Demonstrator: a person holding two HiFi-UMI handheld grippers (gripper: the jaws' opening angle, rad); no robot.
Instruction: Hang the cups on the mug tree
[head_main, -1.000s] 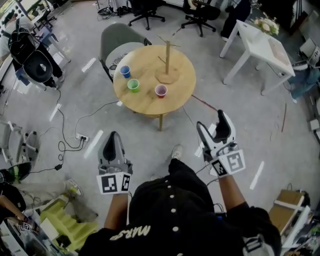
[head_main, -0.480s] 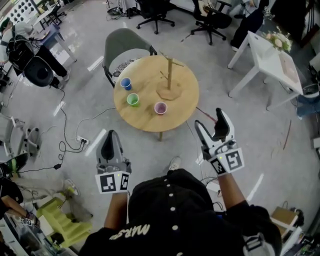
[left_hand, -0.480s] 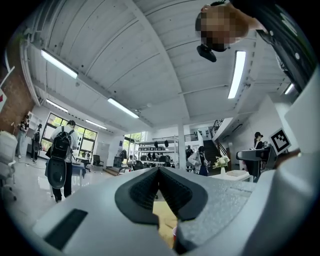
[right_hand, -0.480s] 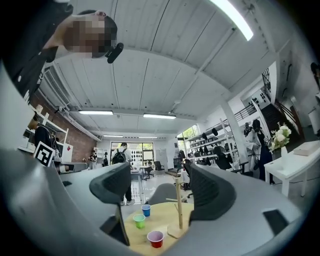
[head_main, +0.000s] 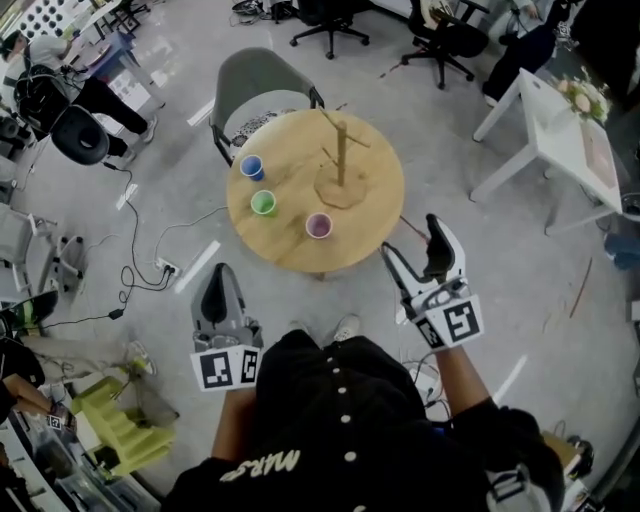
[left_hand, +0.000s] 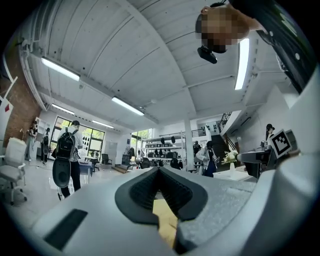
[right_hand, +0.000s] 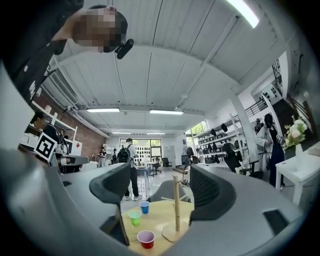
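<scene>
Change over the last second: the round pale-wood worktop (head_main: 290, 255) has slid down the head view and come closer. The person's light shoe (head_main: 346, 327) now shows just short of it. I read this as walking up to the worktop. Both grippers keep the same carry at waist height, and neither is over the worktop yet.

Left gripper (head_main: 221, 278): fingers pressed together, nothing between them.
Right gripper (head_main: 413, 243): fingers spread wide and empty. Its own view looks through the gap at the cups and the tree, still well apart from them.

Task state: not begun, as I judge it.
- The bare wooden mug tree (head_main: 341, 160) stands upright on its flat base, on the right part of the worktop. Its pegs are empty.
- Three cups stand upright on the worktop, left of the tree.
- The small blue plastic cup (head_main: 251, 167) is farthest.
- The green plastic cup (head_main: 263, 203) is in the middle.
- The red cup with a pink inside (head_main: 319, 225) is nearest the person and near the tree's base. It is the likely first pick for the spread right gripper.

Room:
- Grey polished floor.
- Grey shell chair (head_main: 262, 90) at the worktop's far edge.
- Black cables (head_main: 140, 270) trailing at left.
- White table (head_main: 560, 130) at right.
- Black office chairs (head_main: 440, 35) beyond.
- The gripper views show people standing far off under strip lights.
</scene>
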